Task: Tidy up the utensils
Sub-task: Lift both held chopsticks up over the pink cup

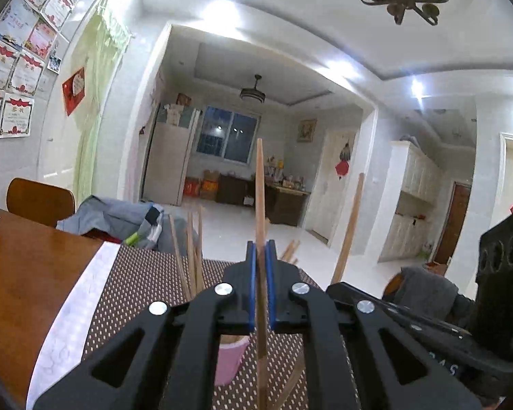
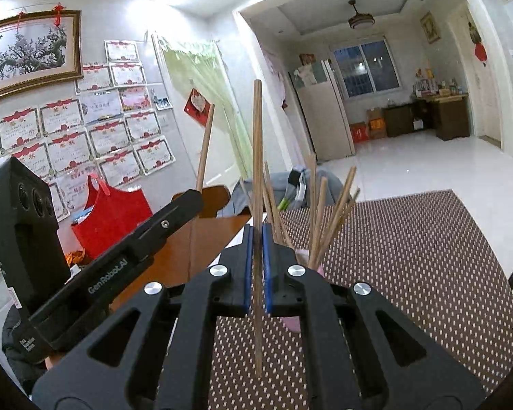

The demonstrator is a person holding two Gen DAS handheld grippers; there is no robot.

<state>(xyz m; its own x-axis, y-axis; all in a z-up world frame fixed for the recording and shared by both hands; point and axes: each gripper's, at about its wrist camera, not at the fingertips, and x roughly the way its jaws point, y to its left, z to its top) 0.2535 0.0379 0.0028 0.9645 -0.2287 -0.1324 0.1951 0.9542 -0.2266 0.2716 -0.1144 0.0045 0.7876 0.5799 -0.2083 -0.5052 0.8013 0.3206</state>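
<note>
Both grippers, left [image 1: 261, 249] and right [image 2: 256, 235], clamp one chopstick [image 1: 260, 184] each

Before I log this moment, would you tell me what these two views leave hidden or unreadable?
- Pink cup, left wrist view: mostly behind the left gripper; its contents hidden.
- Pink cup, right wrist view: only slivers beside the right gripper.
- Chopstick in the left gripper: lower end cut off by the bottom edge.
- Certificates, right wrist view: text too small.
</note>
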